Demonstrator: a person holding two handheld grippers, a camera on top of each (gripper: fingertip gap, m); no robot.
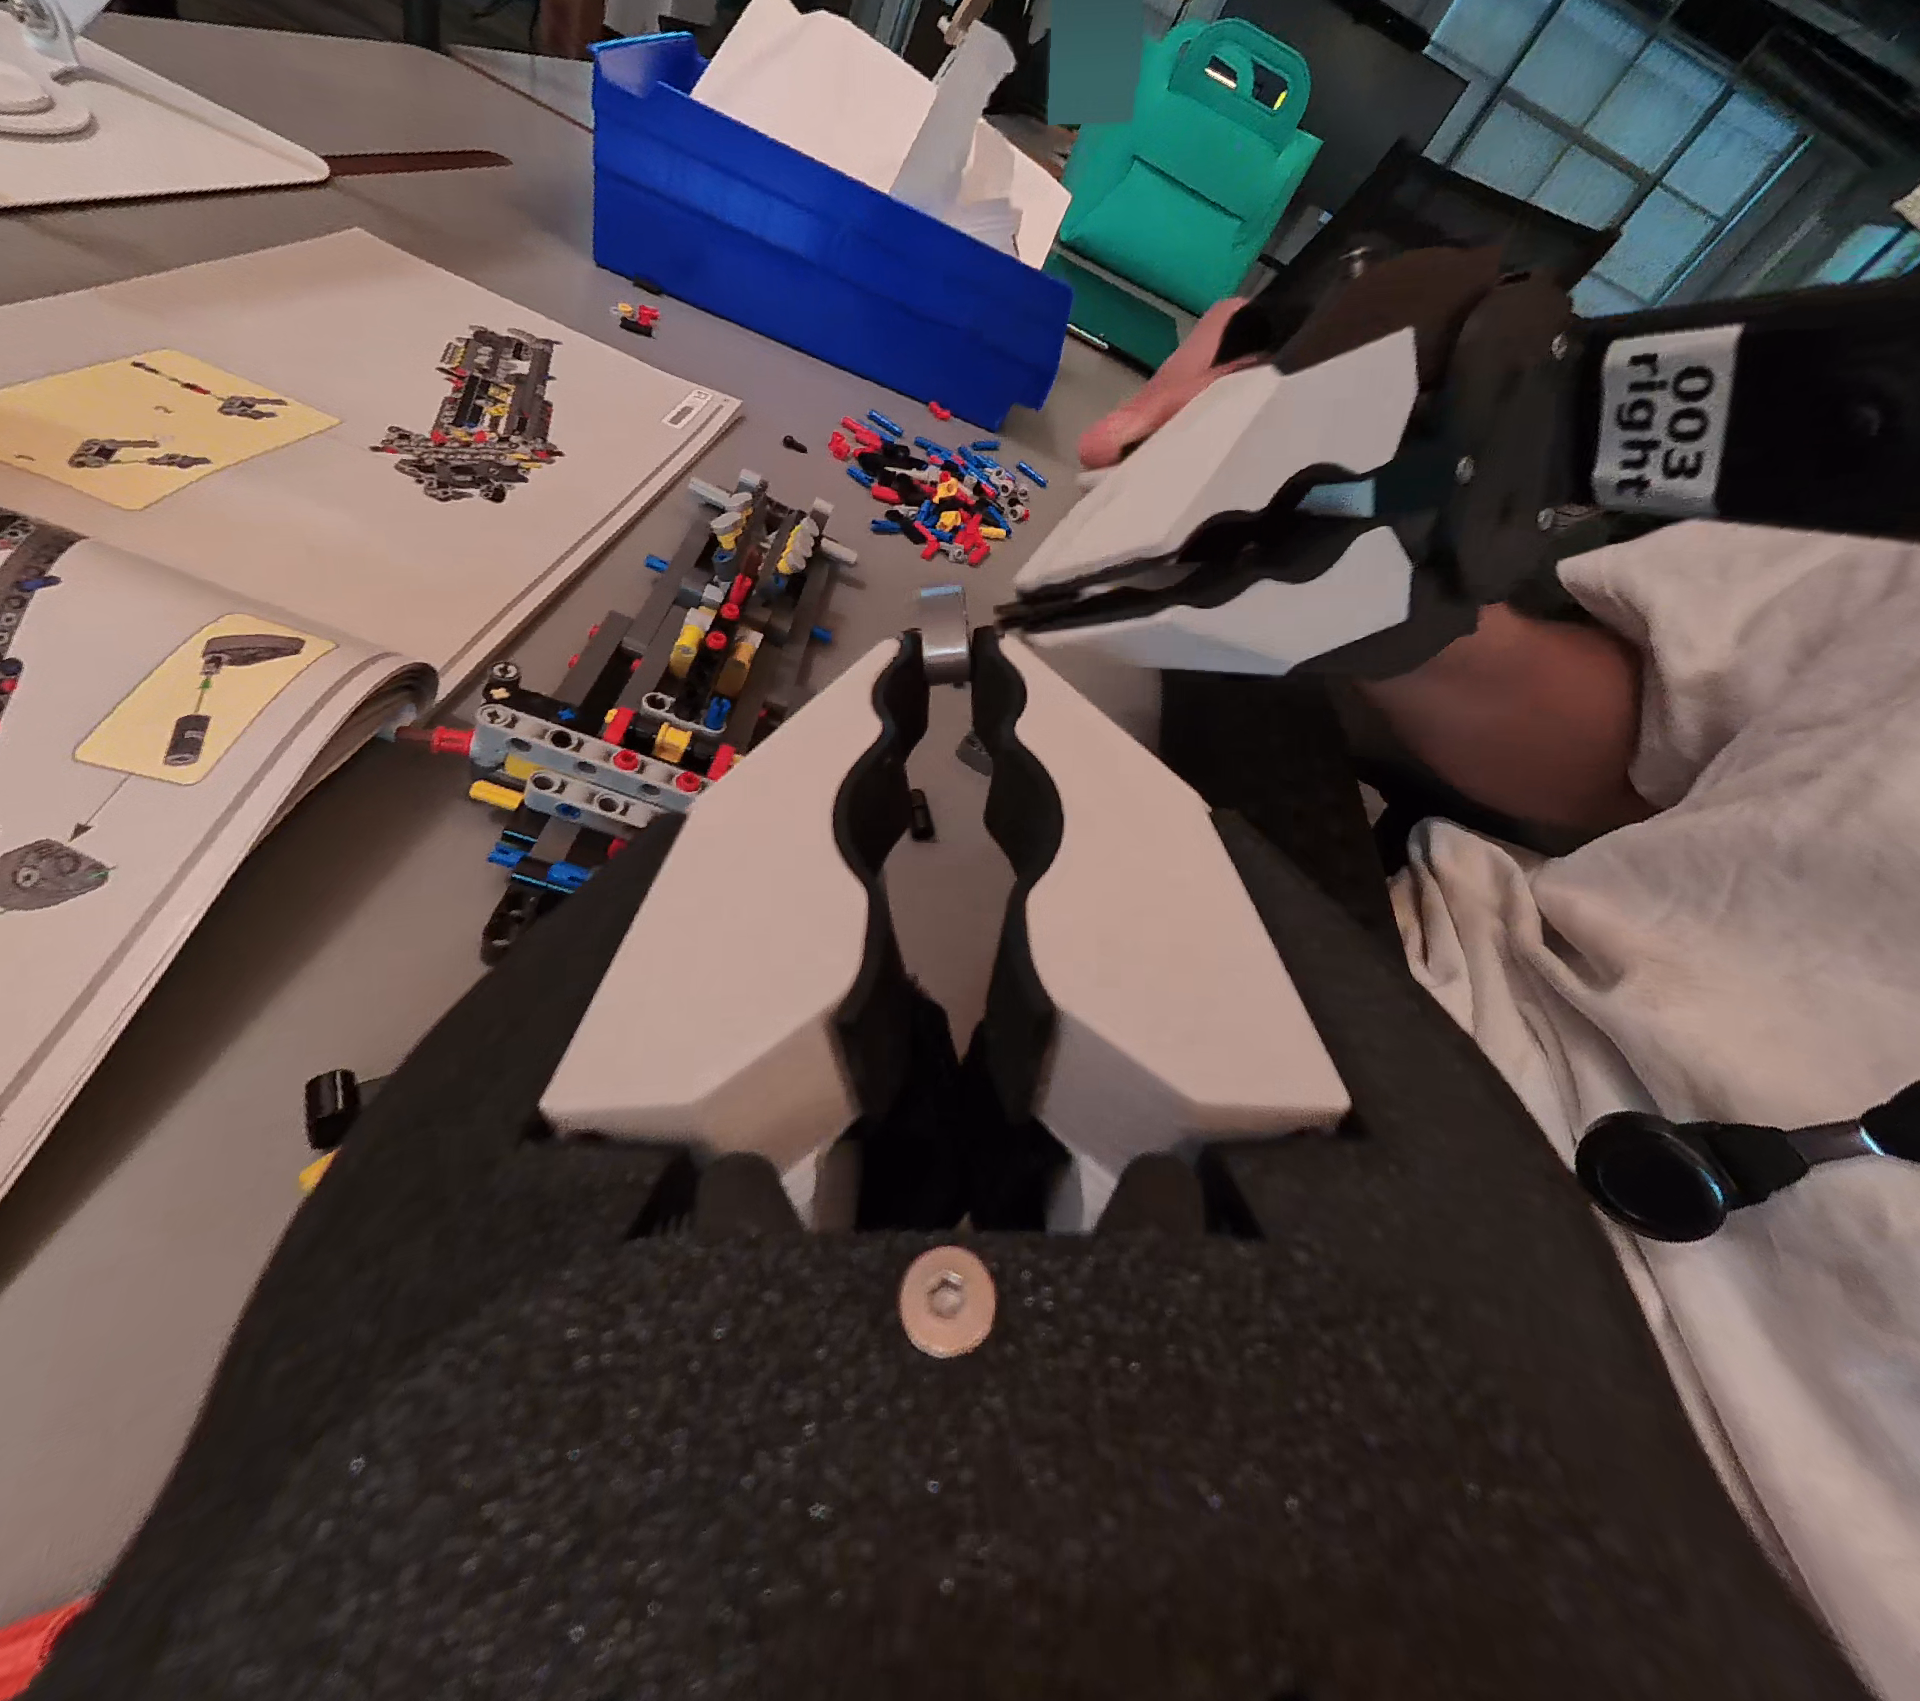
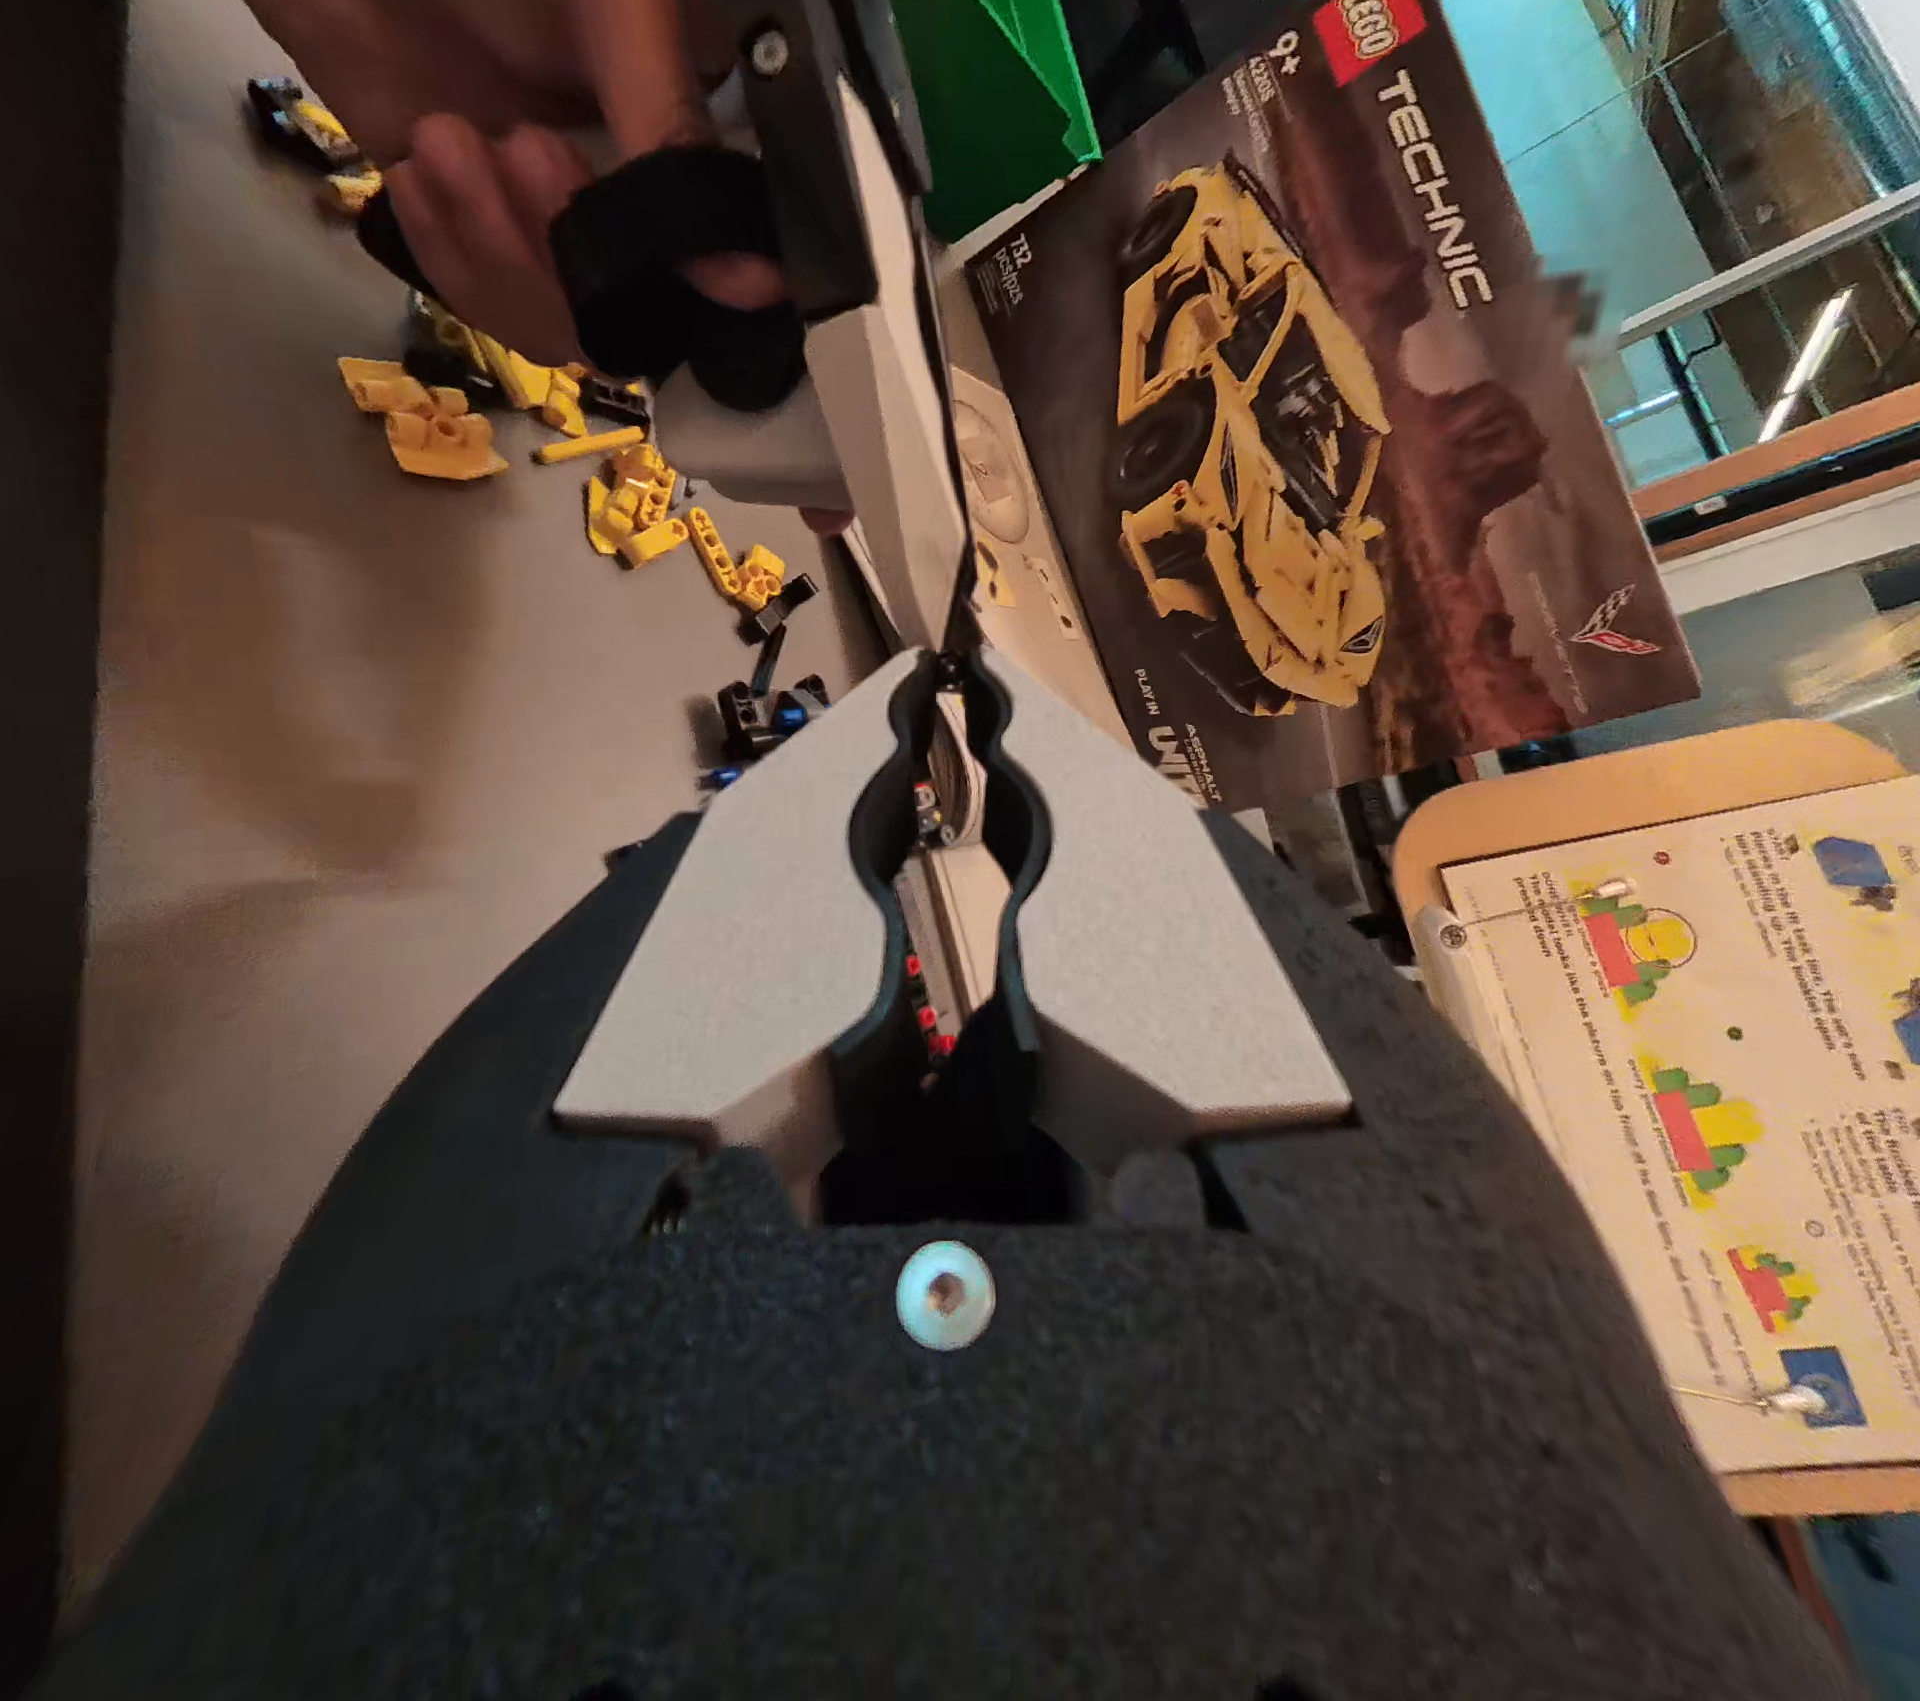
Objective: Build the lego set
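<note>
My left gripper [image 1: 943, 645] is shut on a small grey Lego piece [image 1: 943, 628] and holds it above the table. My right gripper [image 1: 1006, 612] comes in from the right, with its tips almost touching the grey piece. In the right wrist view my right gripper [image 2: 948, 666] is shut on a small black piece [image 2: 948, 664], tip to tip with the left gripper [image 2: 961, 602], which a hand holds. The partly built chassis [image 1: 675, 695] lies on the table just left of my left gripper. An open instruction booklet [image 1: 312, 508] lies to its left.
A pile of small blue, red and black pins [image 1: 935, 488] lies beyond the chassis. A blue bin [image 1: 810, 238] with white paper stands behind it, next to a green bag [image 1: 1184, 165]. Yellow pieces [image 2: 623, 498], the set's box [image 2: 1330, 425] and a printed sheet [image 2: 1714, 1111] show in the right wrist view. Left and right tips are no more than a few centimetres apart.
</note>
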